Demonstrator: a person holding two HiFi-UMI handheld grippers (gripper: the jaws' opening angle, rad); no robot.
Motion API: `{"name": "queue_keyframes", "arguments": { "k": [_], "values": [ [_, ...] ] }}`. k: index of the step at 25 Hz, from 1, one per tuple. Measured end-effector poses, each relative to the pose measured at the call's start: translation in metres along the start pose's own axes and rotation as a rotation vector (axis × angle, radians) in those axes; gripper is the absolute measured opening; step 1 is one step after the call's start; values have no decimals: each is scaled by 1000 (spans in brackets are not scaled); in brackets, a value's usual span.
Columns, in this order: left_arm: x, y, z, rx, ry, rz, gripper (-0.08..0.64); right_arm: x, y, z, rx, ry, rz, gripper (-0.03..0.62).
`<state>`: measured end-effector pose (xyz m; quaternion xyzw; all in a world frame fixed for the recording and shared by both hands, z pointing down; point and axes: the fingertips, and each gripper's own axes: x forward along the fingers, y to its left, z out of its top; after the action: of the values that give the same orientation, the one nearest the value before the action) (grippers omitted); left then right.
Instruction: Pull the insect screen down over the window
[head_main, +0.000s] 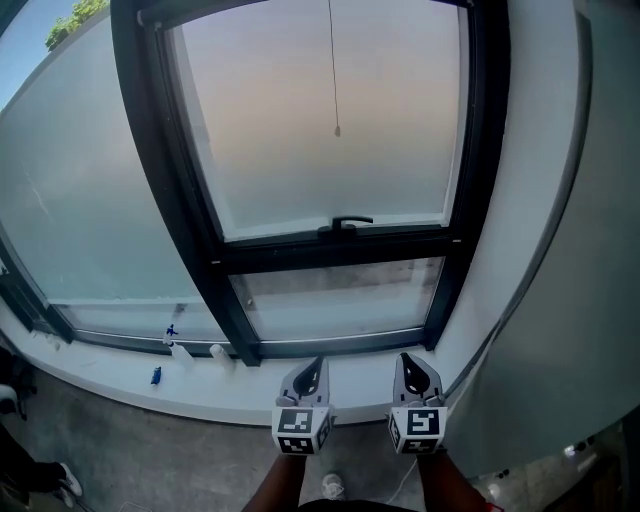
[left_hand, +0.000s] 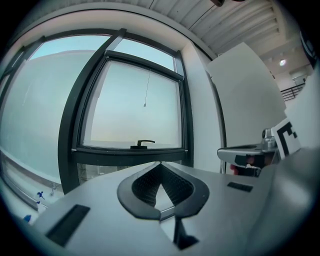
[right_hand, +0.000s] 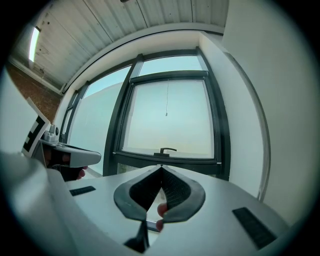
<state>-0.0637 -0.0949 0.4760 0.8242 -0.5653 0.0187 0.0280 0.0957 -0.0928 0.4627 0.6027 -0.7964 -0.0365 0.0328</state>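
Head view: left gripper and right gripper, fingers together, empty.

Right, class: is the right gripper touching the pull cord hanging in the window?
Apart. The head view shows the right gripper low by the sill, with the pull cord hanging far above it.

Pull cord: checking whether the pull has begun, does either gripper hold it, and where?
Nothing is held. Left gripper and right gripper are both shut and empty; the pull cord hangs free.
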Motion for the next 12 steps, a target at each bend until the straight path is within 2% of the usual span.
{"name": "queue_keyframes", "arguments": {
  "k": [12],
  "values": [
    [51,67,9,10,6,-53,-6,75,28,7,15,-2,-26,3]
  ]
}}
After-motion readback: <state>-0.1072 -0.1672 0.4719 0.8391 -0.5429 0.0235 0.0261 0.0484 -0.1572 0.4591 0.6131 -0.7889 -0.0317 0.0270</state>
